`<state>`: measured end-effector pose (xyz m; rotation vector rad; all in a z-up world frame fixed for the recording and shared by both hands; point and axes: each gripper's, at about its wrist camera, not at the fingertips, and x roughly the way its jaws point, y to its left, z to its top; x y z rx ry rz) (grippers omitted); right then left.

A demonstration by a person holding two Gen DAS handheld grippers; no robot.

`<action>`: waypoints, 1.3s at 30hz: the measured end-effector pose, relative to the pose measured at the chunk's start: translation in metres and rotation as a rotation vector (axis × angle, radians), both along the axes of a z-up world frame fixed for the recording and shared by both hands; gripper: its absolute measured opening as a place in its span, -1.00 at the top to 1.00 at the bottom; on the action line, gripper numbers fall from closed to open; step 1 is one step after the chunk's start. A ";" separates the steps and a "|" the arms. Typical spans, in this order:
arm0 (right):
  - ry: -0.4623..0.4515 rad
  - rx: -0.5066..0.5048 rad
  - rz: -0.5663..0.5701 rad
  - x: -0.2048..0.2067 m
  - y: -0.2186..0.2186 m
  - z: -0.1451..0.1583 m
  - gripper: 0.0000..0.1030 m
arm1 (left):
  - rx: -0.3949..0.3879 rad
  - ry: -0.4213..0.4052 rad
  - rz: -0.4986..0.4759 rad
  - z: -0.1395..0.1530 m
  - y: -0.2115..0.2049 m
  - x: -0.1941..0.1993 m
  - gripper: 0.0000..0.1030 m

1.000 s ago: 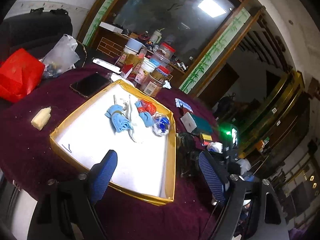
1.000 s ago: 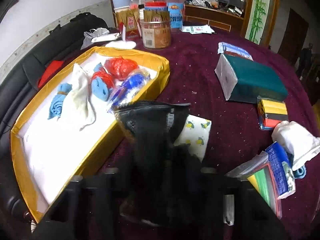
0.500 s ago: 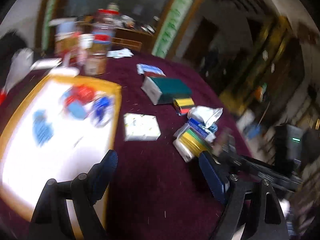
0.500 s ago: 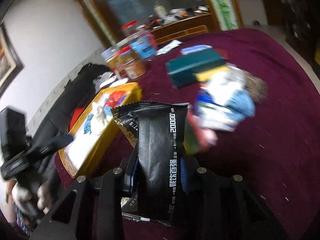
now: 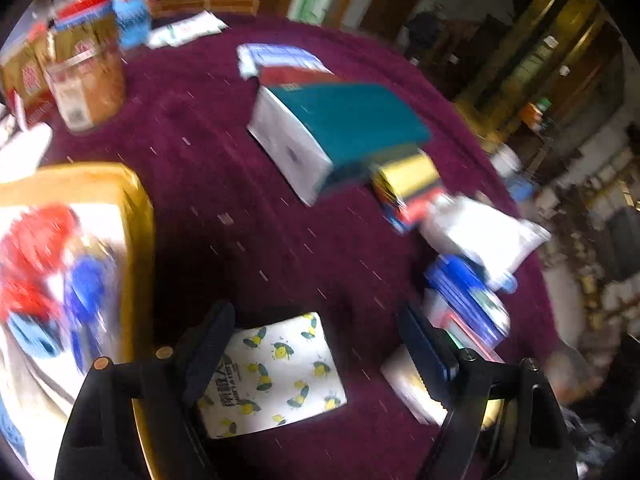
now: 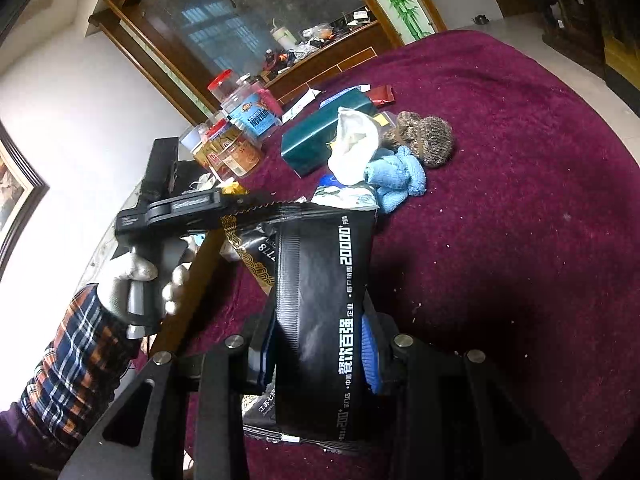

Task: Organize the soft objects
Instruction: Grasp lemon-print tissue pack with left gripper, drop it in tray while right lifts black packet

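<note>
Clamped between the pads of the right gripper point(image 6: 320, 344), low in the centre of the right wrist view, a black snack packet point(image 6: 320, 300) with white lettering is held upright, its jaws drawn narrow around it. Wide apart stand the jaws of the left gripper point(image 5: 316, 352), and nothing is gripped by them; a white tissue pack printed with lemons point(image 5: 276, 376) is seen lying on the maroon tablecloth point(image 5: 240, 208) between its fingers at the bottom of the left wrist view, with the left finger just over its edge. At the left edge of that blurred view a gold-rimmed tray point(image 5: 140, 240) is shown, with red and blue soft items point(image 5: 44, 264) inside it. Above centre a teal box point(image 5: 344, 124) is seen. In the right wrist view, a white cloth point(image 6: 352, 144), a blue cloth point(image 6: 396, 176) and a brown knitted bundle point(image 6: 428, 140) are piled together above the packet. At lower left, the left gripper is grasped by a gloved hand point(image 6: 136, 280) with a plaid sleeve point(image 6: 76, 360).
</note>
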<state>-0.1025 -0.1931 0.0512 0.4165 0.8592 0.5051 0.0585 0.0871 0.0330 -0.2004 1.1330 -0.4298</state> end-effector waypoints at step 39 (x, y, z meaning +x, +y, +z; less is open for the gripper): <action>-0.021 -0.075 0.257 0.007 0.132 0.028 0.34 | -0.007 -0.145 0.468 0.034 0.212 -0.161 -0.06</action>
